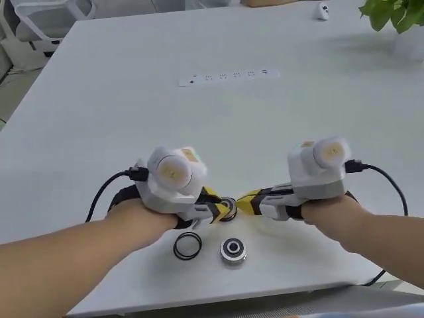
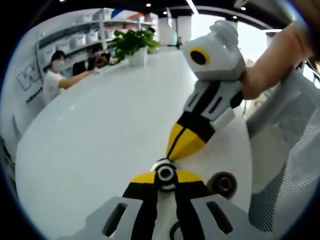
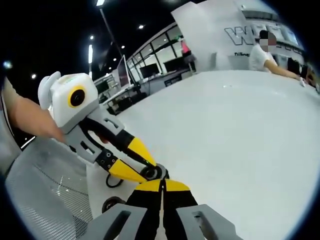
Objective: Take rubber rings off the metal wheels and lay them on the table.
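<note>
My left gripper (image 1: 220,211) (image 2: 165,178) is shut on a small metal wheel (image 1: 228,207) (image 2: 165,172) (image 3: 153,172) and holds it just above the table. My right gripper (image 1: 242,202) (image 3: 161,185) comes in from the right, jaws closed. Its yellow tips pinch the wheel's black rubber rim, seen in the left gripper view (image 2: 172,150). A loose rubber ring (image 1: 187,246) (image 3: 114,181) lies flat on the table below my left hand. Beside it rests a second wheel (image 1: 233,249) (image 2: 222,183) (image 3: 112,204).
The white table (image 1: 212,126) stretches far ahead, with a flush socket strip (image 1: 228,76) near its middle. The near edge (image 1: 252,291) runs just below the loose ring. A plant (image 1: 394,13) stands at the far right corner. A person (image 2: 52,80) sits at the far end.
</note>
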A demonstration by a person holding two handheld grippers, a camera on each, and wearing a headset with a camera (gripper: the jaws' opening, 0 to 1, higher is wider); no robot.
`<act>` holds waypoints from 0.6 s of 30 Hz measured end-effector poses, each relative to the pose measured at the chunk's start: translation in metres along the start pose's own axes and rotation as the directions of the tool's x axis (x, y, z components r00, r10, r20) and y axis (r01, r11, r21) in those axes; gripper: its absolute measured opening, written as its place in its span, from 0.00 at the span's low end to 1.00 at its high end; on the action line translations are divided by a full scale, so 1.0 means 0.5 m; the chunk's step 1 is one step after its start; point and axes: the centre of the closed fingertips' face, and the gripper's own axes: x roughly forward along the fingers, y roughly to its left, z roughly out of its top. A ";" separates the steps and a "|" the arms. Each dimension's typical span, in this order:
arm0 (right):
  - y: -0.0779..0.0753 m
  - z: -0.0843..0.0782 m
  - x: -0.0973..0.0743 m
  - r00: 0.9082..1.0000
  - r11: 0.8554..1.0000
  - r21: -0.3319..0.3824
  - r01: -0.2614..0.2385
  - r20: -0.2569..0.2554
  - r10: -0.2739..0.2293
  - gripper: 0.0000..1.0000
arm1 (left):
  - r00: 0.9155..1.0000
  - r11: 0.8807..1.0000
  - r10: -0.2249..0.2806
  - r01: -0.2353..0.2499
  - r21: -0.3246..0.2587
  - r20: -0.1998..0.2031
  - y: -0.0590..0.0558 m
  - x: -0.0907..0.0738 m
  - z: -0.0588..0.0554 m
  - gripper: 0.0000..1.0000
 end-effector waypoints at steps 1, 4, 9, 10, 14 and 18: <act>0.001 0.000 0.000 1.000 1.000 0.000 0.001 0.000 -0.001 0.00 | 1.000 1.000 0.000 0.000 0.000 0.000 -0.001 0.000 0.000 0.12; 0.002 0.001 -0.001 1.000 1.000 0.001 0.002 0.001 -0.002 0.00 | 1.000 1.000 0.000 0.000 0.001 -0.001 -0.002 0.000 0.000 0.12; 0.005 0.002 -0.002 1.000 1.000 0.014 0.000 0.006 0.000 0.00 | 1.000 1.000 0.006 -0.006 0.001 0.001 -0.002 0.000 0.000 0.12; 0.004 0.002 -0.001 1.000 1.000 0.014 0.000 0.005 0.000 0.00 | 1.000 1.000 0.007 -0.007 0.001 0.000 -0.002 0.000 0.000 0.12; 0.007 0.003 -0.001 1.000 1.000 0.014 -0.003 0.004 0.003 0.00 | 1.000 1.000 0.006 -0.006 0.006 -0.004 -0.002 0.000 0.000 0.12; 0.010 0.004 -0.001 1.000 1.000 0.011 -0.007 0.004 0.007 0.00 | 1.000 1.000 0.005 -0.005 0.007 -0.003 -0.002 0.000 0.001 0.12</act>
